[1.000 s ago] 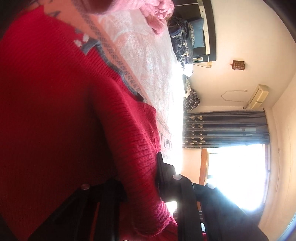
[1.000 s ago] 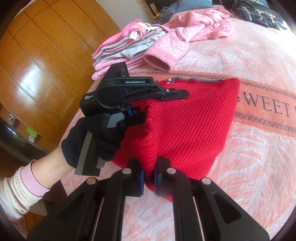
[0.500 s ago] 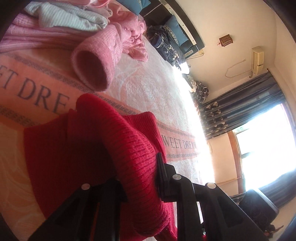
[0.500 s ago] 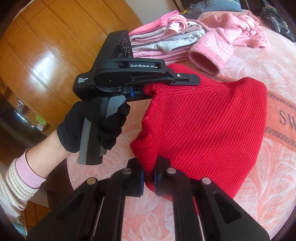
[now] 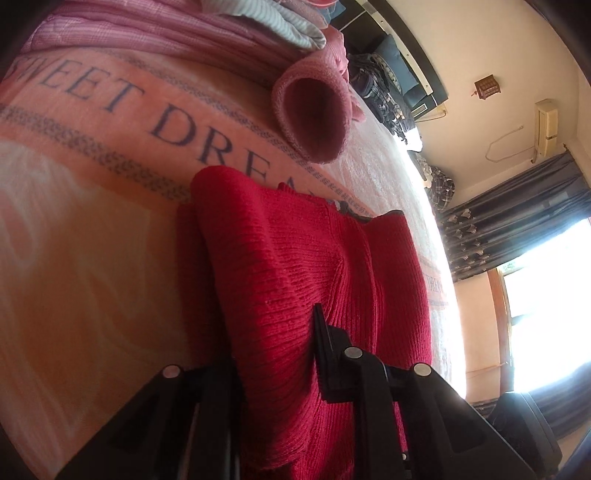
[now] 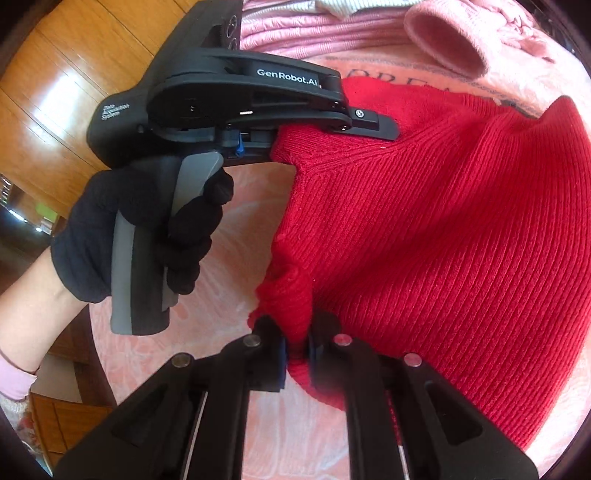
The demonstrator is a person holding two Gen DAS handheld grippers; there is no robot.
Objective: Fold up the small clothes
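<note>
On the bed: the red sweater [image 6: 443, 229] lies on the pink blanket [image 5: 92, 229].
Change: I have carried its edge lower, toward the folded pile [image 5: 166, 26].
Left claw [image 6: 291, 136]: clamped on one corner.
Right claw [image 6: 297, 349]: pinching the other.
Meaning: I judge the fold nearly laid.

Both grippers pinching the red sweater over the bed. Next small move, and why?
Probably lower both together and lay the held edge flat. The left gripper and right gripper each clamp one edge of the red sweater, which arches doubled above the blanket, far side already resting.
</note>
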